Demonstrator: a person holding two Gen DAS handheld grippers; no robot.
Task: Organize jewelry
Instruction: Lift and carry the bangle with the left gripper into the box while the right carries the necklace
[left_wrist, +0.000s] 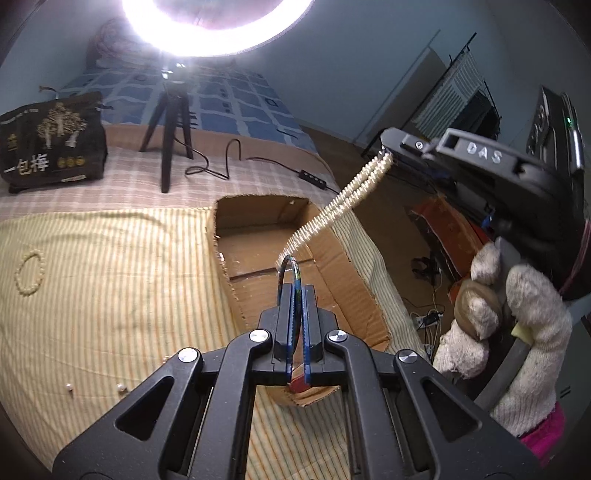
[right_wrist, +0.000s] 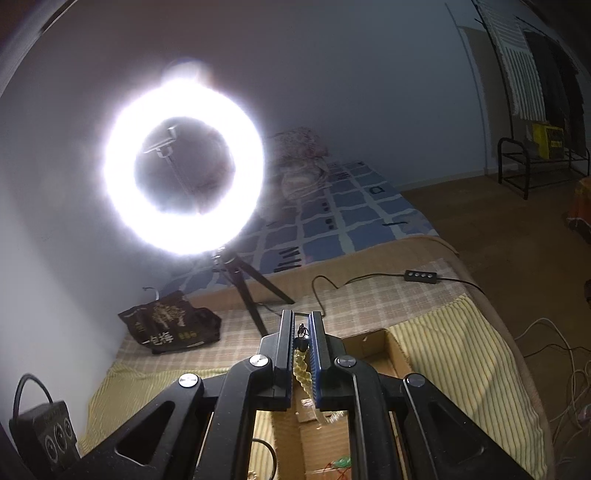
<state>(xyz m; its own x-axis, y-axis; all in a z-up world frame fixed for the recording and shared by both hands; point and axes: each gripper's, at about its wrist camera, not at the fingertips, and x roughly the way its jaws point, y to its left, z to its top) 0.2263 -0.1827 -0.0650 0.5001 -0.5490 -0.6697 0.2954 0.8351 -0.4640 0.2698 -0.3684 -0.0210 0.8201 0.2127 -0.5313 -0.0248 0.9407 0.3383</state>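
My left gripper (left_wrist: 295, 295) is shut on a thin dark bangle (left_wrist: 289, 271) and holds it over the open cardboard box (left_wrist: 258, 236). A cream bead necklace (left_wrist: 347, 195) hangs as a doubled strand from my right gripper (left_wrist: 386, 149), which is up at the right, down to the bangle. In the right wrist view my right gripper (right_wrist: 301, 332) is shut on the necklace (right_wrist: 301, 365) near its dark clasp, above the box (right_wrist: 369, 343). A cream bead bracelet (left_wrist: 29, 273) lies on the striped cloth at the left.
A ring light on a black tripod (left_wrist: 171, 122) stands behind the box, with its cable and remote (left_wrist: 312, 179). A black bag (left_wrist: 51, 142) sits at the back left. Small pearl earrings (left_wrist: 120, 387) lie on the striped cloth. A gloved hand (left_wrist: 517, 332) holds the right gripper.
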